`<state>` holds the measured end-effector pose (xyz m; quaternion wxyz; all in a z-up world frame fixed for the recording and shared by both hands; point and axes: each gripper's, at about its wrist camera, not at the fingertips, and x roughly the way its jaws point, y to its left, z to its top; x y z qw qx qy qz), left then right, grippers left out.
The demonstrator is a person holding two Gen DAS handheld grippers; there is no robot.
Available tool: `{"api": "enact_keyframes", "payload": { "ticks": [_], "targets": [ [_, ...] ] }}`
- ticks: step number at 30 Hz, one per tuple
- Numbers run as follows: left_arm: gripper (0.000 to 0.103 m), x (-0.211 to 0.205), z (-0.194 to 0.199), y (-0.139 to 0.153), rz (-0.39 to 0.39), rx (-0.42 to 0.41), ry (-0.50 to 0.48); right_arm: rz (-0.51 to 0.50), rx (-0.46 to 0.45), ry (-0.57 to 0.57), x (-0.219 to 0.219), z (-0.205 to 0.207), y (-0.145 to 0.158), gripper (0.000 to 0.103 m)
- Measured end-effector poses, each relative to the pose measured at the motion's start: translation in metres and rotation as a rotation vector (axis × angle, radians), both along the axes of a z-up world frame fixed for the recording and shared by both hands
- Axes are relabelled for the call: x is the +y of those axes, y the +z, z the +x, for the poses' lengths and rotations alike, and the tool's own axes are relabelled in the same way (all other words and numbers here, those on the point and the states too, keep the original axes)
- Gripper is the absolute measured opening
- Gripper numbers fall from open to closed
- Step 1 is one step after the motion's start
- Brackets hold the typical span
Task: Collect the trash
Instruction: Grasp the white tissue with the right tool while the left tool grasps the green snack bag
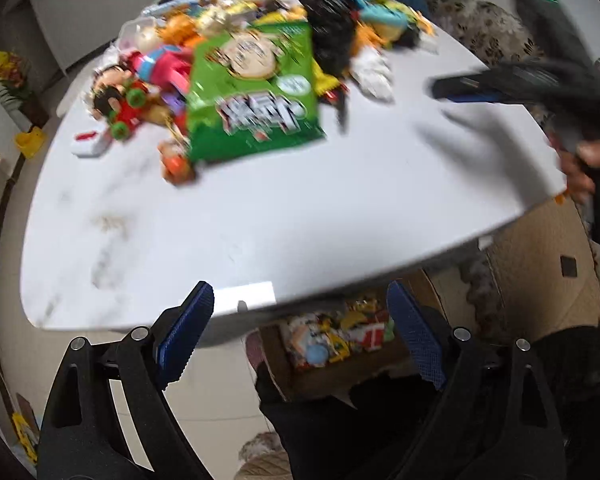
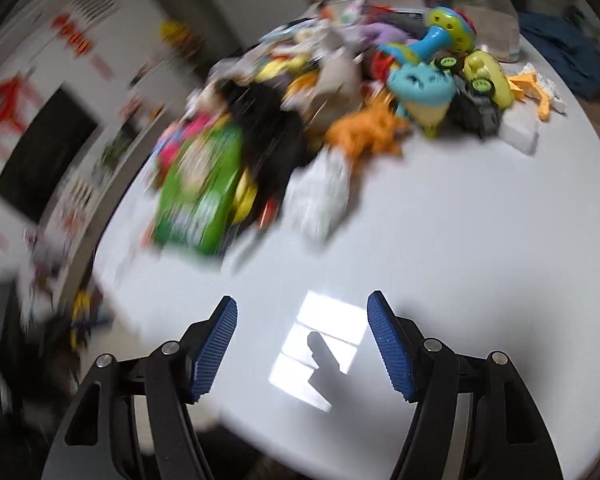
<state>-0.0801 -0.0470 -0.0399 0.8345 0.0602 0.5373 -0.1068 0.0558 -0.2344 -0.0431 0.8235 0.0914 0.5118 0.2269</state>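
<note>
White marble-patterned tabletop [image 1: 300,216] fills both wrist views, and a heap of toys and wrappers [image 1: 236,40] is piled toward 12 o'clock on it. At the near edge of that heap, a green snack bag [image 1: 252,92] is seen lying flat, printed side up; in the right wrist view it sits at about 10 o'clock. Just beside it, a crumpled white wrapper [image 2: 320,196] rests on the bare surface, touching the pile. An orange plush toy [image 2: 368,132] and a blue and yellow plastic toy [image 2: 420,92] are set further back, with a glass jar [image 2: 488,12] at 1 o'clock.

The left gripper [image 1: 300,336] is held at the table's near edge with its jaws spread wide and nothing between them. Below the edge, at 6 o'clock, a cardboard box [image 1: 340,364] holding colourful wrappers is visible on the floor.

The right gripper [image 2: 302,344] is held over bare tabletop, jaws wide apart and empty, well apart from the pile. Both views are blurred.
</note>
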Motion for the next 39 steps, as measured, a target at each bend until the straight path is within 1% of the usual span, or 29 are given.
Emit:
{"api": "enact_keyframes", "payload": {
  "ticks": [4, 5, 6, 7, 9, 11, 12, 15, 18, 20, 21, 22, 23, 24, 25, 26, 27, 28, 29, 31, 34, 39],
  "targets": [
    [0.086, 0.008, 0.020, 0.007, 0.008, -0.054, 0.024, -0.008, 0.030, -0.066, 0.017, 0.042, -0.009, 0.065],
    [0.086, 0.010, 0.024, 0.008, 0.004, -0.059, 0.030, -0.022, 0.048, -0.063, 0.024, 0.050, -0.015, 0.062],
    [0.086, 0.013, 0.032, 0.010, -0.001, -0.062, 0.035, -0.045, 0.052, -0.053, 0.030, 0.055, -0.019, 0.056],
    [0.086, 0.016, 0.041, 0.011, 0.002, -0.070, 0.041, -0.080, 0.029, -0.044, 0.034, 0.056, -0.019, 0.044],
    [0.086, 0.019, 0.058, 0.012, 0.008, -0.090, 0.050, -0.120, 0.028, -0.024, 0.039, 0.054, -0.019, 0.042],
    [0.086, 0.026, 0.076, 0.016, -0.007, -0.109, 0.063, -0.114, 0.030, -0.046, 0.032, 0.045, -0.011, 0.042],
    [0.086, 0.028, 0.091, 0.015, -0.027, -0.112, 0.068, -0.110, 0.030, -0.054, 0.029, 0.038, -0.007, 0.042],
    [0.086, 0.033, 0.123, 0.010, -0.071, -0.090, 0.064, -0.087, 0.034, -0.091, 0.010, 0.021, 0.006, 0.042],
    [0.086, 0.031, 0.155, -0.002, -0.106, -0.044, 0.030, -0.103, 0.043, -0.130, -0.008, -0.001, 0.012, 0.042],
    [0.086, 0.027, 0.168, -0.010, -0.114, -0.030, 0.010, -0.109, 0.048, -0.146, -0.011, -0.006, 0.017, 0.042],
    [0.084, 0.025, 0.169, -0.012, -0.102, -0.037, 0.007, -0.107, 0.052, -0.153, -0.013, -0.009, 0.016, 0.042],
    [0.074, 0.023, 0.169, -0.013, -0.087, -0.050, 0.000, -0.101, 0.055, -0.163, -0.014, -0.012, 0.016, 0.042],
    [0.060, 0.021, 0.169, -0.011, -0.081, -0.058, -0.014, -0.097, 0.056, -0.178, -0.014, -0.014, 0.016, 0.042],
    [0.052, 0.020, 0.166, -0.007, -0.072, -0.068, -0.016, -0.090, 0.058, -0.191, -0.012, -0.016, 0.015, 0.042],
    [0.031, 0.021, 0.163, -0.003, -0.069, -0.080, -0.023, -0.080, 0.057, -0.196, -0.022, -0.019, 0.012, 0.042],
    [0.019, 0.023, 0.159, 0.004, -0.093, -0.083, -0.041, -0.066, 0.054, -0.200, -0.023, -0.021, 0.013, 0.042],
    [0.018, 0.027, 0.154, 0.012, -0.119, -0.085, -0.044, -0.057, 0.044, -0.199, -0.020, -0.022, 0.016, 0.042],
    [0.015, 0.029, 0.151, 0.018, -0.130, -0.094, -0.042, -0.050, 0.035, -0.192, -0.017, -0.022, 0.018, 0.042],
    [0.010, 0.031, 0.146, 0.028, -0.141, -0.119, -0.044, -0.041, 0.023, -0.180, -0.013, -0.024, 0.021, 0.042],
    [0.005, 0.030, 0.130, 0.051, -0.146, -0.182, -0.061, -0.022, 0.001, -0.150, -0.009, -0.027, 0.028, 0.042],
    [0.004, 0.027, 0.110, 0.075, -0.155, -0.227, -0.055, -0.003, -0.014, -0.117, -0.006, -0.032, 0.036, 0.042],
    [0.004, 0.018, 0.077, 0.101, -0.159, -0.277, -0.055, 0.008, -0.053, -0.063, -0.004, -0.050, 0.051, 0.042]
  ]
}}
